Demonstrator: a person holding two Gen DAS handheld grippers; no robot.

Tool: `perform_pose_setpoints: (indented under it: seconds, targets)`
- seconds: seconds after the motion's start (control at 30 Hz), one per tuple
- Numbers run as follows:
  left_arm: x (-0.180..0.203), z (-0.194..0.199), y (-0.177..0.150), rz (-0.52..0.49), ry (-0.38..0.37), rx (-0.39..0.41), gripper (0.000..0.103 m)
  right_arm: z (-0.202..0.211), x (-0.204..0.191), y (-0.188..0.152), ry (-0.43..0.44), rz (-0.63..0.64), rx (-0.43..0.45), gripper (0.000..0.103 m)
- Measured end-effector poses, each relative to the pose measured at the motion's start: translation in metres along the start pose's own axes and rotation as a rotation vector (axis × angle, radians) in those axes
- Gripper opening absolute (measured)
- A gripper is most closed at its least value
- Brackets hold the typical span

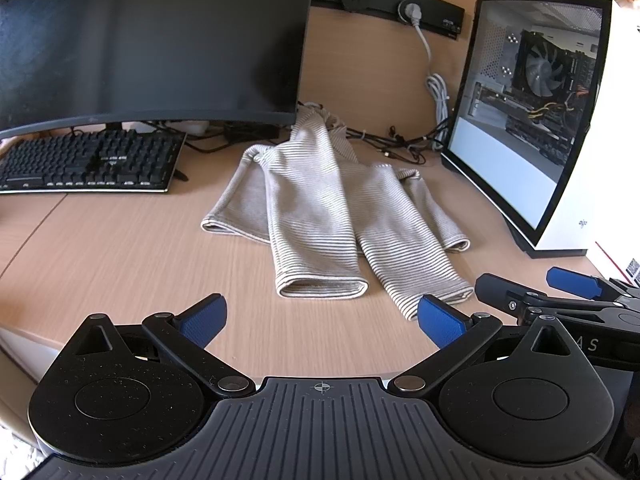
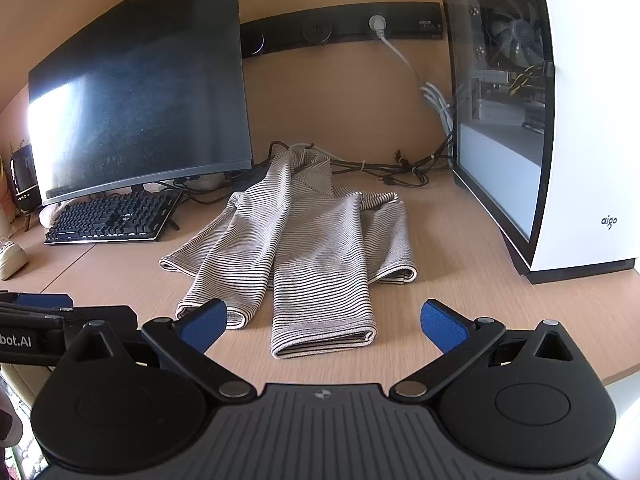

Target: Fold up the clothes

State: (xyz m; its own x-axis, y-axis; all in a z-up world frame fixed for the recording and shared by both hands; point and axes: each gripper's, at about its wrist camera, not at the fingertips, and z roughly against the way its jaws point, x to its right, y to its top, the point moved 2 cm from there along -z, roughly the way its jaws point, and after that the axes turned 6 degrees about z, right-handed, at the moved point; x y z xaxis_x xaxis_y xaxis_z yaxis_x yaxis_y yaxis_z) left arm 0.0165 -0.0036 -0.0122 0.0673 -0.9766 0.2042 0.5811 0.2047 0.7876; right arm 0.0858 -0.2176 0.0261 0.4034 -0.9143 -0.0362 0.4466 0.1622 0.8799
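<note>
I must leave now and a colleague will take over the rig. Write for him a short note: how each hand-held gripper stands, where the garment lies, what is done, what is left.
Left hand-held gripper: open, empty, above the desk's near edge.
Right hand-held gripper: open, empty, beside it.
Striped garment: lies on the desk between the monitor and the PC case, both sleeves folded over the body, cuffs toward the grippers.
Done: sleeves appear folded in.
Left: fold the body, probably lengthwise.
</note>
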Motion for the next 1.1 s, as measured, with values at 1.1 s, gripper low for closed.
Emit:
perform_pose_setpoints:
  seconds: [1.1]
  targets:
    - [0.0001,0.0061,0.0000,-0.013,0.006,0.015,0.103,0.0056,-0.0022,0.0023,-0.009,0.004,0.016,0.103]
